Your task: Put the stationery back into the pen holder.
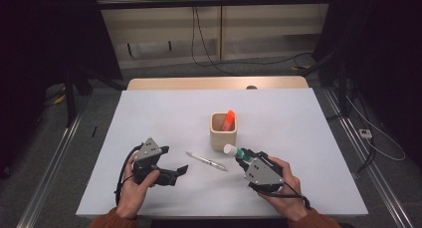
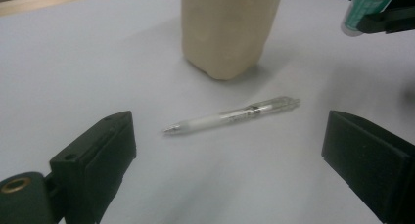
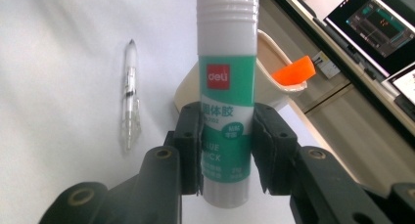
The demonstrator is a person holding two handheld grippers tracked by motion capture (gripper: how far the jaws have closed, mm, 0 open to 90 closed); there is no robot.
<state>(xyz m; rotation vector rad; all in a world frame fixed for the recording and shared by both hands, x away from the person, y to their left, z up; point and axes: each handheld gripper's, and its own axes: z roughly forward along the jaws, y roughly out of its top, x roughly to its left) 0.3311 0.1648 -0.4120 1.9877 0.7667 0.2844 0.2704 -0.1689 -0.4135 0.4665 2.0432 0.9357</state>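
A green and white glue stick (image 3: pixel 227 87) is clamped between the pads of my right gripper (image 3: pixel 227 150), white cap pointing away. From above, that right gripper (image 1: pixel 249 157) holds the glue stick (image 1: pixel 235 151) just in front of a beige square cup (image 1: pixel 224 131), which has an orange marker (image 1: pixel 229 119) standing in it. A clear pen (image 1: pixel 206 161) lies flat on the white table between the two hands. My left gripper (image 1: pixel 175 172) is open, its jaws spread wide with nothing between them, and the pen (image 2: pixel 232 115) lies just ahead of them.
The white table (image 1: pixel 164 113) has a wooden strip along its far edge. Cables run over the floor behind and to the right of it. The cup (image 2: pixel 229 28) looms beyond the pen in the left gripper view, with the glue stick (image 2: pixel 364 9) at the upper right.
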